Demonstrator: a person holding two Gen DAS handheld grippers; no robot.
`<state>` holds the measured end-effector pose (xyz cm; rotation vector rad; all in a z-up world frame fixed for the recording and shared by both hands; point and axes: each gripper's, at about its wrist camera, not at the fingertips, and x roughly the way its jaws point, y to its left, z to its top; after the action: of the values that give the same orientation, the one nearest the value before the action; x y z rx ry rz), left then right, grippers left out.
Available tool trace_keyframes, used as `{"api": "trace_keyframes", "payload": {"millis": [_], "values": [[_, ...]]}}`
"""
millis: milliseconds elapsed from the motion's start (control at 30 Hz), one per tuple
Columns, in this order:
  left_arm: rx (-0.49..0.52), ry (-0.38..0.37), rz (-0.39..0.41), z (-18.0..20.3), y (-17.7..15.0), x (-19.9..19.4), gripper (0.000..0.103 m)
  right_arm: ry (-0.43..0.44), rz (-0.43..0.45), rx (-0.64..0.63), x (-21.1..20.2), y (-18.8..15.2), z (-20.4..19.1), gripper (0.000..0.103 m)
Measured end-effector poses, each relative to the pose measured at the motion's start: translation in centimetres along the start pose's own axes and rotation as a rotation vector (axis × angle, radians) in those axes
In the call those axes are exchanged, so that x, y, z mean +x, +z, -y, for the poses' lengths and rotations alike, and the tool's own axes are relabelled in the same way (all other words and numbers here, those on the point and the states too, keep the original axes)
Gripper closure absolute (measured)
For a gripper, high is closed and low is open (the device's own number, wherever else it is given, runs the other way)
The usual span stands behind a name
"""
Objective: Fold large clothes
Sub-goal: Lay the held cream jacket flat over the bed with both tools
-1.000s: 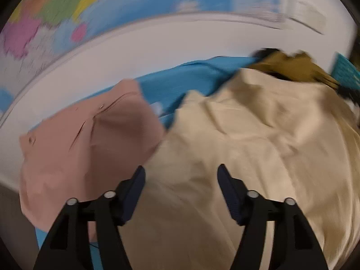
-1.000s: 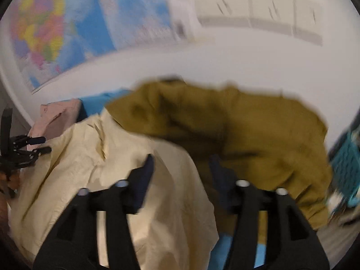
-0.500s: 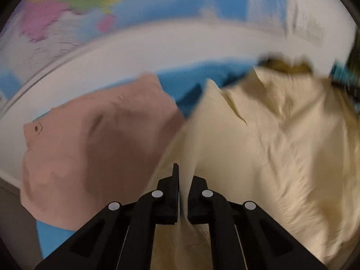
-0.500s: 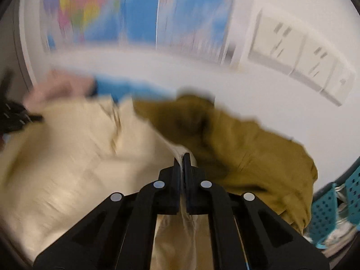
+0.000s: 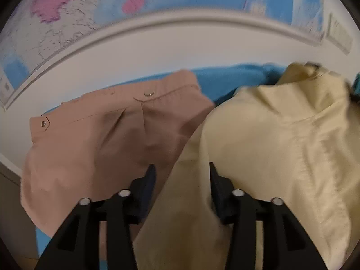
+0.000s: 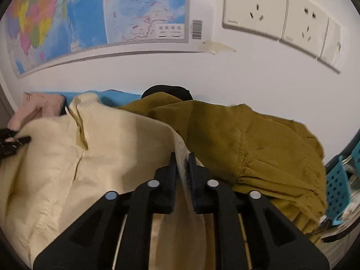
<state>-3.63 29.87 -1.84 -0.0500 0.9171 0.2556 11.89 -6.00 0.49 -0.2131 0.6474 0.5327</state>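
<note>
Two grippers work one cream garment: the left gripper stands with fingers apart, cream cloth lying between them beside a pink garment. Rightward, the right gripper pinches the cream garment's edge, an olive garment just beyond.

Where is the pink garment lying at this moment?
In the left wrist view the pink garment lies on the left, overlapped by the cream garment, with blue cloth behind it; the right wrist view shows it far left by the wall.

Left tongs spread apart; right tongs apparently nearly closed.
</note>
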Motion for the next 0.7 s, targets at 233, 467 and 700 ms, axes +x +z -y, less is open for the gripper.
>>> {"api": "trace_keyframes", "payload": {"millis": [233, 467, 700], "values": [[0.038, -0.035, 0.145, -0.9, -2.3, -7.9, 0.044, 0.068, 0.158, 0.004, -6.5, 0.2, -1.0, 0.062], [-0.127, 0.032, 0.17, -7.6, -6.2, -9.6, 0.03, 0.447, 0.055, -0.099, -4.4, 1.5, -10.8, 0.054], [-0.442, 0.141, 0.098, -18.5, -10.9, -8.9, 0.03, 0.627, -0.121, -0.073, 6.0, 6.7, -21.4, 0.047]]}}
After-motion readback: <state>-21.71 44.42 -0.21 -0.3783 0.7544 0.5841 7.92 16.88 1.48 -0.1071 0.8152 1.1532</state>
